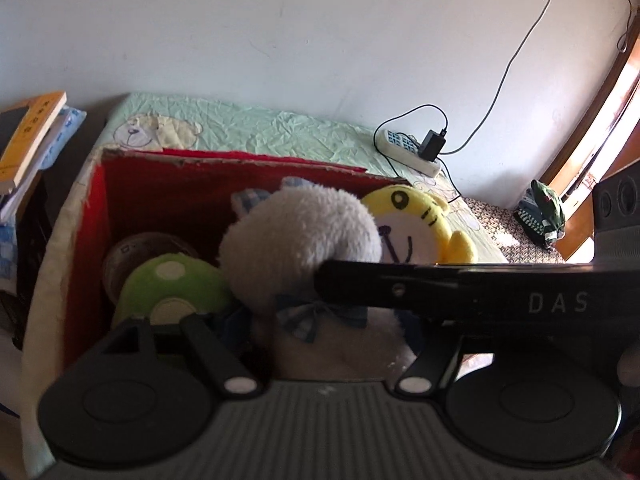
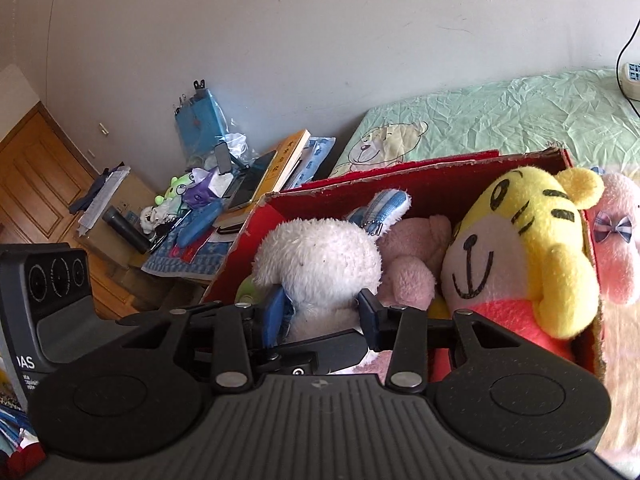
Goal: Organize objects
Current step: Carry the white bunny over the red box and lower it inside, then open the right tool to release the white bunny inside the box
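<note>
box on bed | rabbit toy in box, left of tiger toy

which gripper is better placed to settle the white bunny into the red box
Right. The right gripper has its blue fingers on either side of the white bunny over the red box. In the left wrist view the other tool's black body crosses in front, hiding the left gripper's fingertips.

You have little room inside the red box: the white plush rabbit, yellow tiger plush, pink plush and green mushroom plush fill it. Open mattress lies behind the box; the power strip sits further along it.
</note>
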`<state>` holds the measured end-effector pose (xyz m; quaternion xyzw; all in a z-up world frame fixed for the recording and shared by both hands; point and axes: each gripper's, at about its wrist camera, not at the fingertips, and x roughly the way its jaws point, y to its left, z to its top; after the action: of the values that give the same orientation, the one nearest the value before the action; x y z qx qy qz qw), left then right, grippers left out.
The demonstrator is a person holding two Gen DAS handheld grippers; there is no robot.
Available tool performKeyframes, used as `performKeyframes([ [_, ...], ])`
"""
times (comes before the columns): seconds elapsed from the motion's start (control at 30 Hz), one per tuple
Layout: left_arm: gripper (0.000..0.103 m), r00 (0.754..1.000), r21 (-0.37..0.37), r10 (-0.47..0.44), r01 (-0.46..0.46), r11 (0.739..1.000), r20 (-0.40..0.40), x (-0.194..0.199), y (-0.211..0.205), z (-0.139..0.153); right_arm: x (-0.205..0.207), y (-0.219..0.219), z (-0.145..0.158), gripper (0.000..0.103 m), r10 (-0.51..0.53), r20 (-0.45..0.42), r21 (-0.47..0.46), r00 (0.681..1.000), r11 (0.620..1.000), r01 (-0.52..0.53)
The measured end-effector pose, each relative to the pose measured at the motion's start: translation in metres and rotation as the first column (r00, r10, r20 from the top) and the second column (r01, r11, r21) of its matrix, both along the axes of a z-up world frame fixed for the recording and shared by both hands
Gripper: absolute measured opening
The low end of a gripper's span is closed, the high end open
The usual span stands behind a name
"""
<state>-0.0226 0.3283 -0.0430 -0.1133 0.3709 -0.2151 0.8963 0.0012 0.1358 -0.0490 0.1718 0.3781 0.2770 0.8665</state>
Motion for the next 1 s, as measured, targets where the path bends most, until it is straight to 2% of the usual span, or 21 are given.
performKeyframes([
  [0.17,0.077,1.0,0.08,-0.005,0.004,0.997,0.013,0.0,0.012,-0.005,0.003,0.022,-0.008,0.043,0.02,0.002,-0.019,1.0,1.0,-0.02],
  [0.3,0.078,1.0,0.107,-0.017,0.016,0.994,0.013,0.003,0.009,-0.006,0.006,0.026,-0.016,0.042,-0.014,0.01,-0.041,1.0,0.999,0.014],
  [0.33,0.081,1.0,0.121,-0.025,0.023,0.992,0.015,0.003,0.005,-0.006,0.008,0.023,-0.018,0.037,-0.036,-0.004,-0.044,0.999,0.998,0.036],
  [0.43,0.092,0.998,0.163,-0.052,0.046,0.985,0.03,0.002,-0.01,-0.009,0.009,0.013,-0.023,0.036,-0.07,-0.046,-0.044,0.996,0.997,0.068],
  [0.57,0.094,0.997,0.246,-0.072,0.06,0.967,0.042,0.001,-0.025,-0.014,0.003,0.011,-0.024,0.036,-0.063,-0.043,-0.06,0.997,0.996,0.061],
  [0.77,0.094,0.996,0.26,-0.087,0.076,0.963,0.031,0.002,-0.025,-0.014,0.006,0.007,-0.028,0.037,-0.083,-0.077,-0.013,0.994,0.997,0.082],
  [1.0,0.094,0.996,0.283,-0.092,0.085,0.955,0.013,-0.004,-0.024,-0.008,-0.009,0.002,-0.02,0.036,-0.115,-0.052,0.005,0.992,0.993,0.116],
])
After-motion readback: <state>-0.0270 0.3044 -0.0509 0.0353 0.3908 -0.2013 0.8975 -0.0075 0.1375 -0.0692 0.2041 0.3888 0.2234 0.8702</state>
